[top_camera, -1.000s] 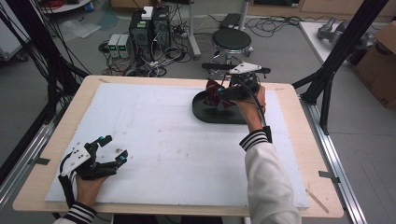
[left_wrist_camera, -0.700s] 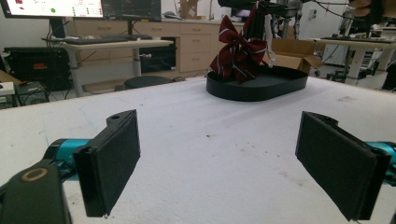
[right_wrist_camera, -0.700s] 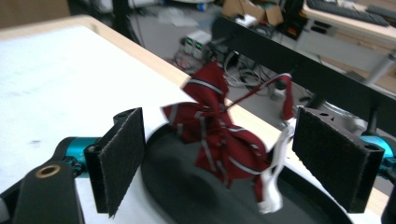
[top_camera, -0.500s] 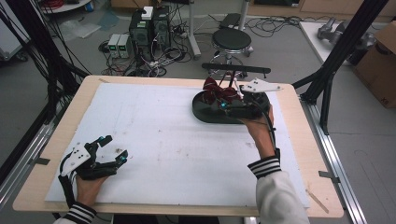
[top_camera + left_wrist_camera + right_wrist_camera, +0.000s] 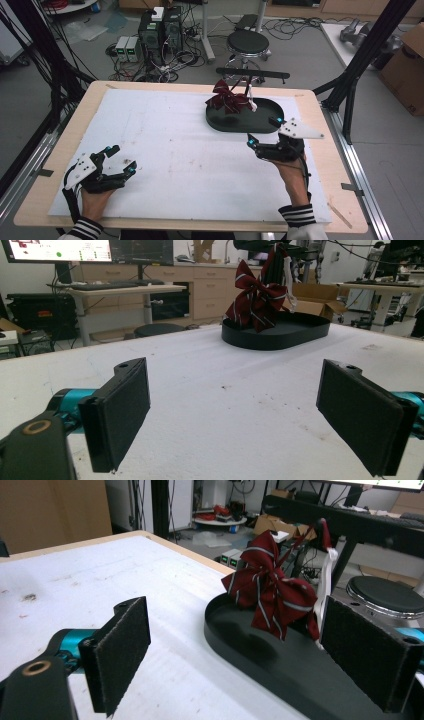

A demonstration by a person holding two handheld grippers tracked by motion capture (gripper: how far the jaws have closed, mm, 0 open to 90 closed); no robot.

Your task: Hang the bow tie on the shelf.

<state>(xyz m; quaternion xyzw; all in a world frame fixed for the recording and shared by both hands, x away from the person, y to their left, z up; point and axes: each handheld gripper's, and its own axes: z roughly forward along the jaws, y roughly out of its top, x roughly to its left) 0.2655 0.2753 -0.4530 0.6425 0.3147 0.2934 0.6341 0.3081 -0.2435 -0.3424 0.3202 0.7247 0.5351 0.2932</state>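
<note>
Since a second ago my right gripper point(image 5: 260, 135) pulled back off the bow toward me, jaws just been opening, nothing between them; it now sits just outside the tray's near rim. Left gripper point(image 5: 120, 162) unchanged, jaws wide apart and empty, resting low at the near left corner.

Bow point(image 5: 229, 100), dark red with thin white stripes, stands upright in the black oval tray point(image 5: 265, 107), ahead and slightly left of my right gripper, well apart from the left one. Its loops spread sideways, tails drop into the tray, and a white strap point(image 5: 327, 580) runs up from it to a black bar point(image 5: 252, 74) over the tray's far end. Tray's long axis runs roughly along the table's far edge; it holds the bow at its left end, the rest bare.

Surface is a white sheet point(image 5: 175, 135), scuffed and speckled, on a wooden table point(image 5: 310, 97). Beyond: grey floor, a round stool point(image 5: 248, 42), computer boxes point(image 5: 160, 27) with cables, cardboard box point(image 5: 407, 75) at right.
</note>
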